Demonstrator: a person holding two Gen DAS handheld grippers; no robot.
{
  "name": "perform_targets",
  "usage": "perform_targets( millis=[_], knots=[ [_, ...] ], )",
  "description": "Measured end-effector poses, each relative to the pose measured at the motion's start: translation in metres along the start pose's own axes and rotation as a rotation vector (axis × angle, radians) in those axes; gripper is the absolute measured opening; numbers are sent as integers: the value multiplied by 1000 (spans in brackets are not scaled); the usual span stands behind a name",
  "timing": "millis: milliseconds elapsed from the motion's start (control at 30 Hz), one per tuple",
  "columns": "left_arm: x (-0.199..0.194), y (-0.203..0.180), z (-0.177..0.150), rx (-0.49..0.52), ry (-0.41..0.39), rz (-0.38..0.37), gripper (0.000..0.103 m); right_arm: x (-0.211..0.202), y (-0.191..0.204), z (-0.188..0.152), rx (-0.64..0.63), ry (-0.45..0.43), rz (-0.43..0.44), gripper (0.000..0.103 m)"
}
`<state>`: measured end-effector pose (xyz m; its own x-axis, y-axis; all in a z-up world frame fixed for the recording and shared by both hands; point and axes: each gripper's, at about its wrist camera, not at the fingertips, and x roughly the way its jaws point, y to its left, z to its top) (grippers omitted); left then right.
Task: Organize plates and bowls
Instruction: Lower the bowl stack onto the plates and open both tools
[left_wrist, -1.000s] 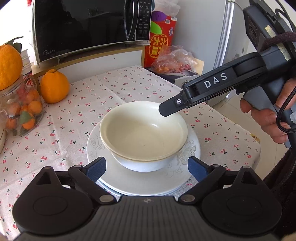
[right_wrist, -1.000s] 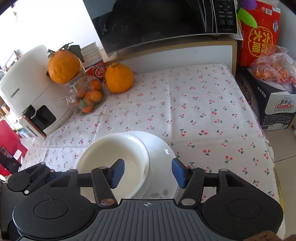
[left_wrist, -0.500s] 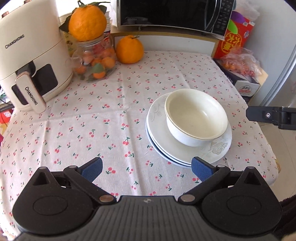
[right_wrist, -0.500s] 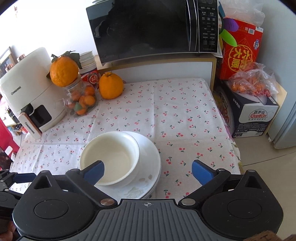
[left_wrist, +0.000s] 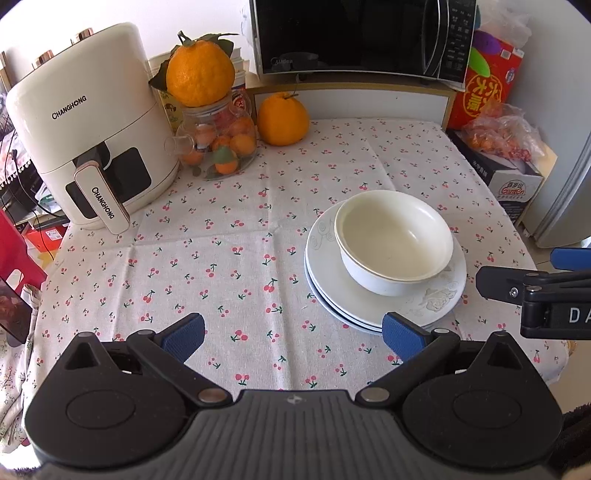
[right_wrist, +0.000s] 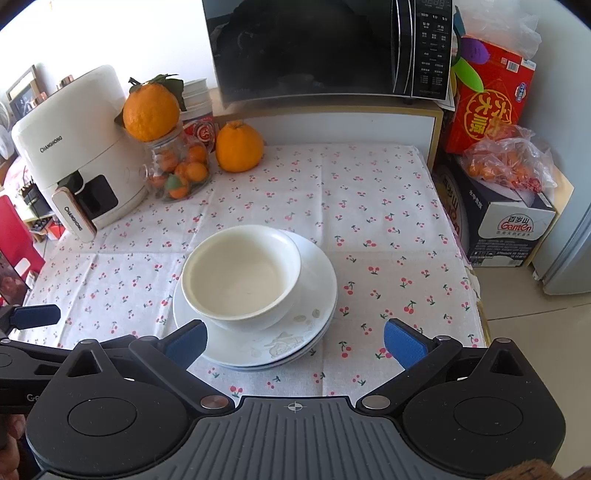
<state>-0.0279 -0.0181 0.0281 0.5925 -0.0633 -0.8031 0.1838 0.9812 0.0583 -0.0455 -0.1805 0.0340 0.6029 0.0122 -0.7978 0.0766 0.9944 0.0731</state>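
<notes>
Having let go of the round white ceramic bowl atop the stacked white plates (stacking looks finished), we've drawn back both grippers, fingers spread and empty.

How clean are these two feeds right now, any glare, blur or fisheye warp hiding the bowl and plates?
Left wrist view: sharp, even daylight, the bowl and plates clear, with only a soft shadow. Strong fisheye bend and dark corners at the edges. Right wrist view: equally sharp; the wall upper left is blown out white, and the microwave door mirrors the room.
</notes>
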Motion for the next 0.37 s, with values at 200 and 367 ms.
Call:
perform_targets(
  millis=[200,367],
  knots=[
    [1,-4,-1,17,4,6,102,4,-1,-1,-4,13,-4,103],
    [6,-3,0,32,13,-10,102,10,1,-1,-10,23,-3,103]
  ],
)
